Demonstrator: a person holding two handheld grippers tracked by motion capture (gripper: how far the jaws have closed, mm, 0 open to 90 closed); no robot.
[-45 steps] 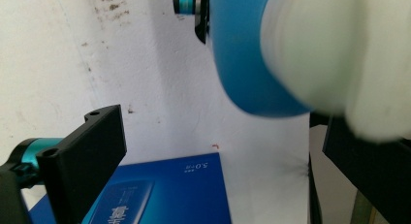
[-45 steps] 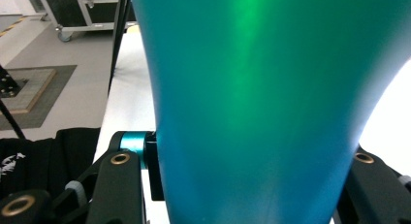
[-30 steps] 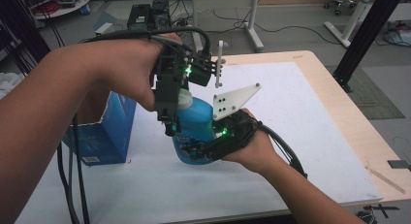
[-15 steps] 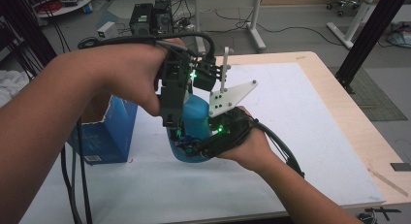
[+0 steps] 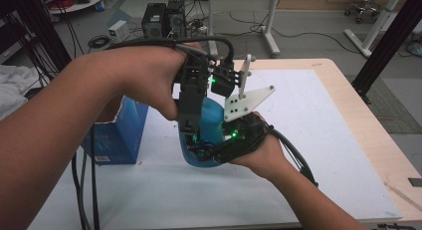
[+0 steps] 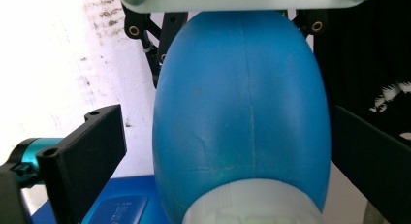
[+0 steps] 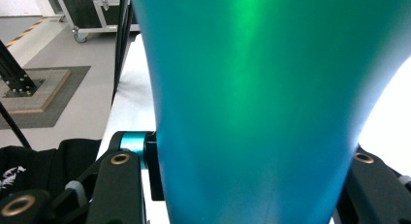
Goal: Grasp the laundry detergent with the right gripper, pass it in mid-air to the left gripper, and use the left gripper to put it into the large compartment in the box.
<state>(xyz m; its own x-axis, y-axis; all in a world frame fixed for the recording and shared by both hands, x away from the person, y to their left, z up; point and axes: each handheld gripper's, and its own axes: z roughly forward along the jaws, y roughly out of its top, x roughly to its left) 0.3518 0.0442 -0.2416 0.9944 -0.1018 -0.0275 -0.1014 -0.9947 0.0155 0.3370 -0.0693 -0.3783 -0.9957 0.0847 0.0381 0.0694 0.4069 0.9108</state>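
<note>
- High view: the blue bottle is held above the white counter, gripped low down by the right gripper and met from above by the left gripper. Against a second ago the bottle has tipped further and the left gripper has slid down over its upper end, so the pair looks set on working the cap end, probably unscrewing it. A blue box stands just beside them on the counter's left.
- Left gripper view: its fingers stand apart on either side of the bottle's rounded body, not yet pressing it; a pale collar sits at the near end.
- Right gripper view: its fingers are clenched on the bottle's lower body, green light glancing off it.
- Room: grey floor, cables, black stands and equipment cases beyond the counter.
</note>
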